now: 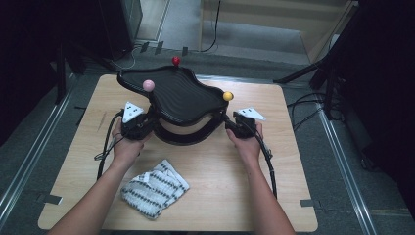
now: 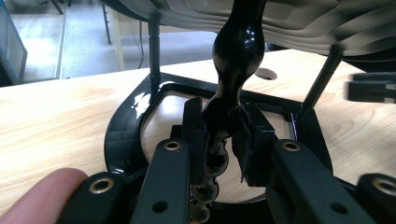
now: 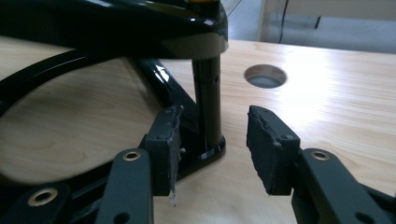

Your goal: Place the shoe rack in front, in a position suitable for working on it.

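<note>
We are working on the black two-tier stand [image 1: 178, 95], which sits at the far middle of the wooden table [image 1: 88, 161], its wavy upper tray over a curved base frame [image 1: 188, 136] and its long axis running across the table from left to right. Three balls top its posts: red [image 1: 175, 60] at the back, pink [image 1: 148, 85] on the left, yellow [image 1: 227, 96] on the right. Our left gripper [image 2: 223, 135] is clamped on a glossy turned post [image 2: 236, 60] at the stand's left front, the post upright between the pads. Our right gripper [image 3: 212, 140] has its jaws apart around the straight right-hand post [image 3: 208, 102]; the pads stand clear of it, though one lies very near. That post lies straight ahead, so closing should catch it. Both hands are equally near. A patterned cloth [image 1: 154, 187] lies near the front edge, well apart
</note>
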Tool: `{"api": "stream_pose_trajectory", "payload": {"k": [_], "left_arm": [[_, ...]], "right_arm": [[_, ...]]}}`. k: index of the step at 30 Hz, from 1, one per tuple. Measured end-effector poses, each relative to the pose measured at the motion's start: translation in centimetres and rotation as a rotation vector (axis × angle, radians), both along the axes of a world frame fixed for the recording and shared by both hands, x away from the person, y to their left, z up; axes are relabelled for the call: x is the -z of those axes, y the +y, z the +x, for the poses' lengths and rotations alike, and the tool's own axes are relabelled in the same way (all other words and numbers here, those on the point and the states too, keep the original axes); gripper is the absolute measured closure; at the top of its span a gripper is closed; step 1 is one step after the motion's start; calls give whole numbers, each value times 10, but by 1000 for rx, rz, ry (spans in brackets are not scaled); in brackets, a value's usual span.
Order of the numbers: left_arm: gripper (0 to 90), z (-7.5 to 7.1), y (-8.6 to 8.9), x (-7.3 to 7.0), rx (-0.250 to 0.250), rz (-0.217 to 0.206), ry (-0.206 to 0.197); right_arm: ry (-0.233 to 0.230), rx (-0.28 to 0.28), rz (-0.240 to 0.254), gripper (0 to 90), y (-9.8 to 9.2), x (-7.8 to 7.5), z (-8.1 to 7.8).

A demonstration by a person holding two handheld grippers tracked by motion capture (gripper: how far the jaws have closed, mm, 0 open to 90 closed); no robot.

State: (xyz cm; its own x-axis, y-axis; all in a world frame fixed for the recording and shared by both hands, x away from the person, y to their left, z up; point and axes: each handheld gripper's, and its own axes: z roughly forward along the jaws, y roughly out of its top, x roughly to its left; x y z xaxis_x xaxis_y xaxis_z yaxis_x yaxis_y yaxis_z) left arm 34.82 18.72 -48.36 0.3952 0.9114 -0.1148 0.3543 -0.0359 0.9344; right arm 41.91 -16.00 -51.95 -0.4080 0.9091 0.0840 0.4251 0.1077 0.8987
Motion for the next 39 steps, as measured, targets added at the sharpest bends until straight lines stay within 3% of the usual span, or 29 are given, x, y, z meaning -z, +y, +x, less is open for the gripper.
{"api": "stream_pose_trajectory", "payload": {"k": [1,6,7,9,10,16,17,20,21,22,23,24,25,26,27,31,33,34,35,36,37,38,39], "left_arm": [[755,-1,2,0,8,3,0],[755,-3,3,0,20,2,1],[755,-3,3,0,20,3,1],[755,-3,3,0,23,2,3],[755,-3,3,-1,24,3,4],[753,-1,0,-3,51,6,26],[753,0,-2,-3,52,0,28],[752,4,-7,-3,52,-20,33],[751,7,-12,-4,51,-34,42],[751,7,-12,-4,51,-34,42],[751,11,-18,-5,60,-38,51],[750,11,-18,-5,60,-38,51],[750,14,-24,-6,77,-40,60],[750,14,-24,-6,77,-40,60],[749,16,-27,-6,84,-41,64],[749,23,-40,-6,85,-64,71],[748,29,-47,-6,94,-85,71],[747,29,-47,-6,94,-85,71],[747,33,-53,-7,114,-109,82],[747,33,-53,-7,114,-109,82],[746,38,-60,-7,130,-128,92],[745,38,-60,-7,130,-128,92],[743,43,-65,-6,151,-157,97]], "right_arm": [[11,-13,-5,561,6,4,10],[5,-32,-24,638,17,10,23],[-1,-17,-41,745,20,12,26],[2,-14,-21,739,18,13,27],[8,-20,12,739,15,14,28],[-16,-29,-16,749,5,15,11],[-13,-22,-17,749,-1,15,-1],[-7,-8,-14,748,-6,15,-12],[-5,10,-17,748,-12,14,-27],[-5,10,-17,748,-12,14,-27],[1,17,-22,748,-19,13,-42],[1,17,-22,748,-19,13,-42],[5,23,-19,746,-27,11,-58],[5,23,-19,746,-27,11,-58],[7,26,-7,745,-35,9,-74],[4,2,3,743,-44,8,-100],[-10,-35,4,744,-48,8,-129],[-10,-35,4,744,-48,8,-129],[-19,-43,13,742,-50,7,-142],[-19,-43,13,742,-50,7,-142],[-24,-38,21,741,-52,7,-156],[-24,-38,21,741,-52,7,-156],[-38,-41,29,740,-54,9,-168]]}}
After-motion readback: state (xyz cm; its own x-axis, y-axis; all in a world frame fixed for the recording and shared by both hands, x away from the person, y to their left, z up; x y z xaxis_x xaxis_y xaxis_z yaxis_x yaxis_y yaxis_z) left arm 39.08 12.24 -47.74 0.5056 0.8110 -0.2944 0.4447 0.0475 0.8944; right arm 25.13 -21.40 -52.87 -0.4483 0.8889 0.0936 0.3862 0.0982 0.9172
